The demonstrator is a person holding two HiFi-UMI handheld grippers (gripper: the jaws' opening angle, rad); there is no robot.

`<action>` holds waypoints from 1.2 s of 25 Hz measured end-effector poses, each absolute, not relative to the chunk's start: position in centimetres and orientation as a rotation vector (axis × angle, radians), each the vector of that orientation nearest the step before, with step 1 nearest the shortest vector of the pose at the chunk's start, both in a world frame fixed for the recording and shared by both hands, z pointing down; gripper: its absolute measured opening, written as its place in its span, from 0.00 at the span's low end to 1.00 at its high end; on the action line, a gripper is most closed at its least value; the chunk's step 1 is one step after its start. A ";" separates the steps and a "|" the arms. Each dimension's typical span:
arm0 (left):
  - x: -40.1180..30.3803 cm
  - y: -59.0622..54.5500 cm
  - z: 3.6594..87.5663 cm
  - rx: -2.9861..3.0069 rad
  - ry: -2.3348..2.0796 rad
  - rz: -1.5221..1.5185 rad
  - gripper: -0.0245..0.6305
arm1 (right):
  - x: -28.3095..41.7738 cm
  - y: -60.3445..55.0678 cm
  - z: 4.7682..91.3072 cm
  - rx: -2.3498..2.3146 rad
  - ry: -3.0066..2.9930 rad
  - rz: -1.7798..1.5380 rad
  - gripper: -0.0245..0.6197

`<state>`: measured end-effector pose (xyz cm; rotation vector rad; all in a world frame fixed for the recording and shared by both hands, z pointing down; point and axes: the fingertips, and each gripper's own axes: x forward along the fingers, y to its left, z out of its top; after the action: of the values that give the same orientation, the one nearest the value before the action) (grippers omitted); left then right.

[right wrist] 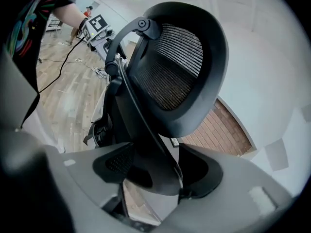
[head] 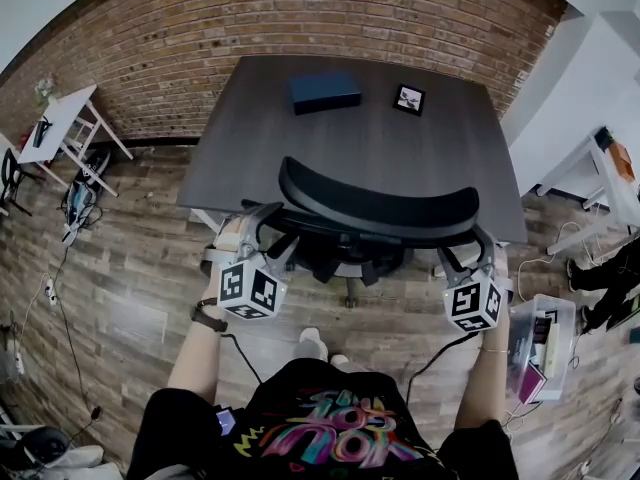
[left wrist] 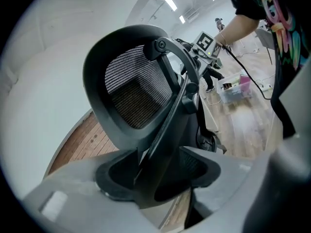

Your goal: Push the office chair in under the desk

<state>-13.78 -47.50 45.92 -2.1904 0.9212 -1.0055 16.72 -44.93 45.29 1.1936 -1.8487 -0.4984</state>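
Chair: office chair (head: 380, 210) stands at 6 o'clock of the desk (head: 250, 148), its curved black backrest overlapping the desk's near edge from above; seat and base show just behind that edge.
Left tongs: left gripper (left wrist: 158, 174) sits at the backrest's 9 o'clock end, jaws wide and clamped on the black rim of the mesh back.
Right tongs: right gripper (right wrist: 155, 171) sits at the 3 o'clock end, jaws likewise wide, pads pressed on the rim (each gripper view catches the other gripper's marker cube beyond the frame).
Desk top: dark slab; blue box (head: 325, 92) at 11 o'clock, small black-framed square (head: 408, 99) at 1 o'clock.
Surroundings: brick wall (head: 300, 13) at 12 o'clock beyond the desk, wood floor (head: 130, 288) underfoot, clear bin (head: 540, 343) at 3 o'clock of the person.
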 end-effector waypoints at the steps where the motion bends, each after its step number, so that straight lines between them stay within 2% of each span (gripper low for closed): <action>1: -13.7 -47.3 45.8 -2.193 0.921 -1.003 0.44 | 16.8 -44.6 45.1 1.197 -1.847 -0.510 0.49; 5: -13.7 -46.4 45.1 -2.202 0.939 -0.995 0.44 | 16.5 -43.3 43.5 1.249 -1.896 -0.531 0.42; 14: -11.5 -42.9 43.0 -2.334 1.053 -0.838 0.44 | 14.5 -39.9 40.5 1.334 -2.077 -0.509 0.34; 23: -9.6 -38.9 39.3 -2.672 1.206 -0.395 0.44 | 11.3 -37.0 37.5 1.510 -2.477 -0.304 0.24; 27: -9.1 -37.4 38.0 -2.826 1.324 -0.127 0.39 | 9.9 -35.6 36.2 1.516 -2.582 -0.280 0.20; 30: -8.6 -36.4 37.6 -2.832 1.318 -0.058 0.36 | 9.3 -34.6 36.2 1.543 -2.635 -0.244 0.15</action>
<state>-8.59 -36.42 37.65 -2.8316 1.3184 -0.0578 9.30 -34.57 36.17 1.5434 -2.6349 -0.2438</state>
